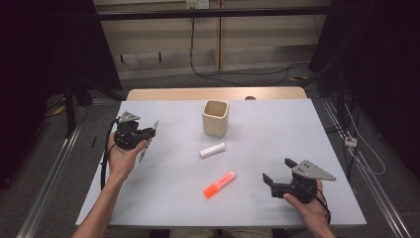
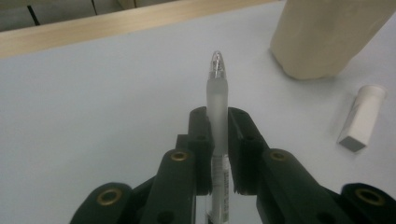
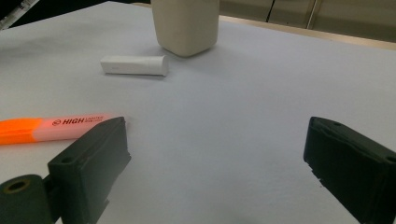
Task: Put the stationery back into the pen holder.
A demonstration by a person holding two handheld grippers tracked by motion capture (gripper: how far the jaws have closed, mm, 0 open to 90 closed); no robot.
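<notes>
Hands come in from the bottom of the high view, and each one holds a black gripper. Low at the right of that frame, the right gripper [image 1: 277, 171] has its jaws wide apart with nothing between them, and it hangs over a bare part of the table [image 1: 277, 124]. In the right gripper view, the orange highlighter [image 3: 51, 127] lies at the left edge, just beside the left jaw but not in it. In the high view the highlighter [image 1: 219, 184] lies low in the middle, between the two hands and well apart from both. At the left of the high view, the left gripper [image 1: 151, 135] is clamped on a pen [image 1: 148, 141]. In the left gripper view, the pen [image 2: 217, 107] stands up in the middle of the frame, squeezed between the two jaws, with its clear tip poking out past them. A little farther up in the high view, a small white tube [image 1: 212, 149] lies flat near the middle of the table. Past the tube, a tan cup [image 1: 215, 119] stands upright near the upper middle of the frame. Its open top faces up. The tube lies near the cup but does not touch it.
</notes>
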